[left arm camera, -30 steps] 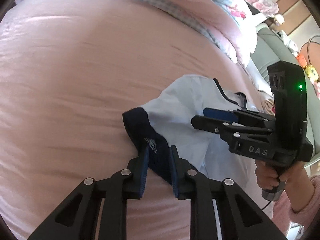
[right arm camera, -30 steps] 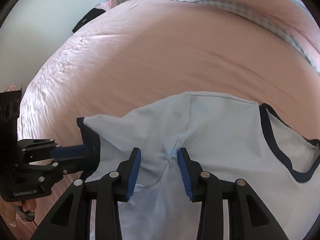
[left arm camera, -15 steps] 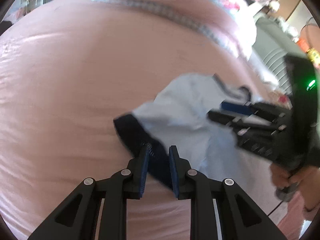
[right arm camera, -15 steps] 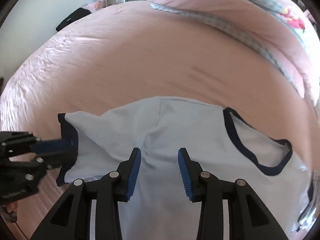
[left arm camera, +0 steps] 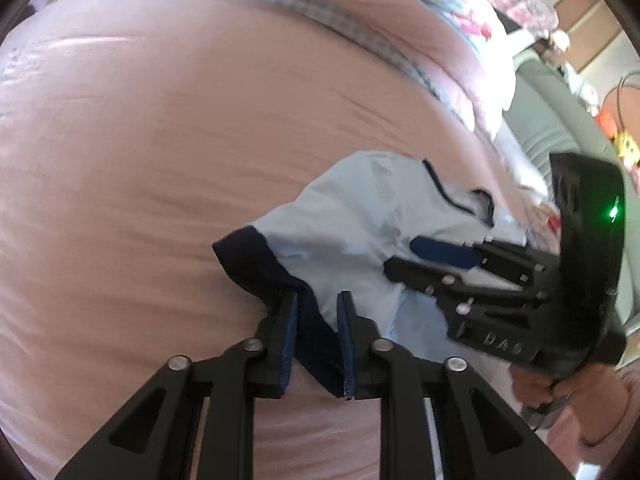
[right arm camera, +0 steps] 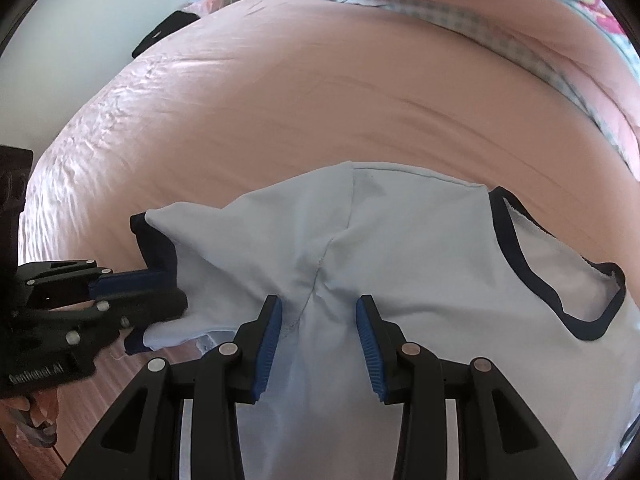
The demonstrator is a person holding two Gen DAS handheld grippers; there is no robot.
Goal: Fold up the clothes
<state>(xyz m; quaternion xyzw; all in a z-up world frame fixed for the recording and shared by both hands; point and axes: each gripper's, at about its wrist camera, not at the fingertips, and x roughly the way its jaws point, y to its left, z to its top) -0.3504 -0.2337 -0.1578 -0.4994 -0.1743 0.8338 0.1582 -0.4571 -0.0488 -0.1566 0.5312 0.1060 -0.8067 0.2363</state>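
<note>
A light blue shirt [left arm camera: 360,216] with navy trim lies on the pink bed sheet [left arm camera: 140,160]. My left gripper [left arm camera: 316,300] has the navy sleeve cuff [left arm camera: 248,256] between its pads, and its jaws are closing on it. From the right wrist, the left gripper [right arm camera: 160,282] reaches in from the left at the cuff [right arm camera: 160,248]. My right gripper [right arm camera: 318,304] stands open over the shirt [right arm camera: 420,248] at the underarm seam, pads clear of the cloth. It also shows in the left wrist view as the right gripper [left arm camera: 400,258], held by a hand [left arm camera: 532,392].
A pink and checked duvet [right arm camera: 520,20] is piled at the far side of the bed. A grey sofa [left arm camera: 552,120] stands beyond the bed's right edge. A black item [right arm camera: 168,28] lies at the far left corner. Wooden floor [right arm camera: 120,368] shows below the near edge.
Both views swayed and came back to nearly the same framing. The cuff sits a little more bunched between the left pads. The right jaws keep the same width.
</note>
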